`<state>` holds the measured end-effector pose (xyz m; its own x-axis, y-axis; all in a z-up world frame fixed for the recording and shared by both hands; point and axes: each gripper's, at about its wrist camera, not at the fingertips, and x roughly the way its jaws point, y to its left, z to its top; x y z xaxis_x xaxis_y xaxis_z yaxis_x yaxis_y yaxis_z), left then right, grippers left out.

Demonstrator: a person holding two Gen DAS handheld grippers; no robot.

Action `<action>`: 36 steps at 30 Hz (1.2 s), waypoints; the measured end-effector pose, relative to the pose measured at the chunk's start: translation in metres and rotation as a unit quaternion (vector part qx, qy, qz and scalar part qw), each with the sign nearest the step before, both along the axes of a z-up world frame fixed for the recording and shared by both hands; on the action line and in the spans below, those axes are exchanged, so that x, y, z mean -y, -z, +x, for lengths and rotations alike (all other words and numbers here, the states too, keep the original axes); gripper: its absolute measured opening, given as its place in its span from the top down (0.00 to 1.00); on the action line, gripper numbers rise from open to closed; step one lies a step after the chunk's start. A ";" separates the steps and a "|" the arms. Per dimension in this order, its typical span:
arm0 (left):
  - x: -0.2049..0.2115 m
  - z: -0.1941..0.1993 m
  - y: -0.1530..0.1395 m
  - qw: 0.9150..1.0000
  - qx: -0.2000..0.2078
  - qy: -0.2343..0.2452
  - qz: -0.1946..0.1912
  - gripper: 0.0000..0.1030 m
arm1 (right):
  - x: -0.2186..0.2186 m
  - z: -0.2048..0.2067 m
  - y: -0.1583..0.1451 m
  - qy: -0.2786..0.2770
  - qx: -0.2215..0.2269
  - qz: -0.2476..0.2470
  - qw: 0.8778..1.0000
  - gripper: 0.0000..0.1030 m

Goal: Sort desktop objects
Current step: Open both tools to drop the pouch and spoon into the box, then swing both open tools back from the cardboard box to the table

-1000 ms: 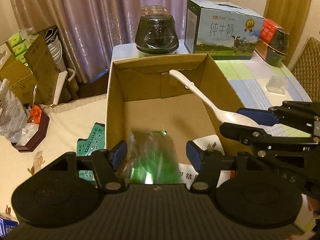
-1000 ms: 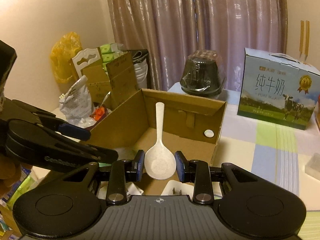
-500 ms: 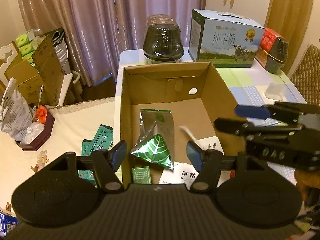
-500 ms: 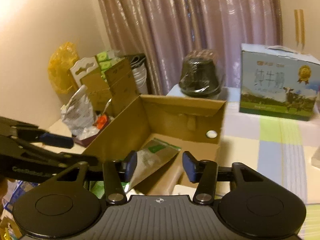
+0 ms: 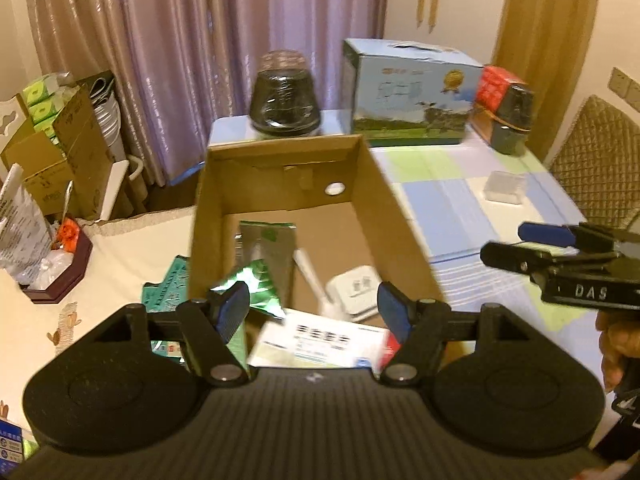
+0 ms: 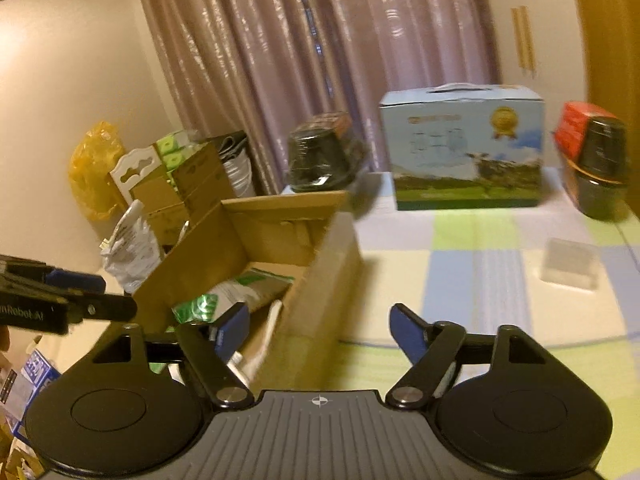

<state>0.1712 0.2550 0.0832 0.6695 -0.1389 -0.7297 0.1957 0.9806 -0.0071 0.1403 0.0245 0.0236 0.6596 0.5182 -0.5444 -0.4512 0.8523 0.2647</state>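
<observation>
An open cardboard box [image 5: 372, 184] [image 6: 336, 248] stands on the table's left end. Inside it lie a green and silver foil packet [image 5: 264, 256] [image 6: 236, 292], a white rice spoon [image 5: 312, 280], a white square item [image 5: 356, 284] and a white printed carton [image 5: 324, 340]. My left gripper [image 5: 314, 306] hangs above the box's near end, its jaws opening with nothing pressed between them. My right gripper [image 6: 320, 328] hovers over the box's right wall, its jaws opening wide and empty; it also shows at the right edge of the left wrist view [image 5: 516, 244].
A blue milk carton [image 5: 408, 92] [image 6: 464, 148], a dark domed container [image 5: 284, 96] [image 6: 320, 156] and a red-and-black pack [image 5: 504, 108] stand at the table's far end. A small clear plastic box [image 5: 506, 186] [image 6: 570, 264] lies on the checked cloth. Green packets [image 5: 168, 284] and cluttered boxes sit left of the box.
The right gripper has let the white spoon go into the box and moved right, out over the box wall. The left gripper released the green packet and has drawn back and upward.
</observation>
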 end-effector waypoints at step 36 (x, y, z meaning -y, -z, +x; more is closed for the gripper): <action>0.217 -0.090 0.048 0.994 -0.027 0.097 -0.035 0.03 | 0.249 -0.103 0.016 0.222 -0.084 -0.005 0.971 0.02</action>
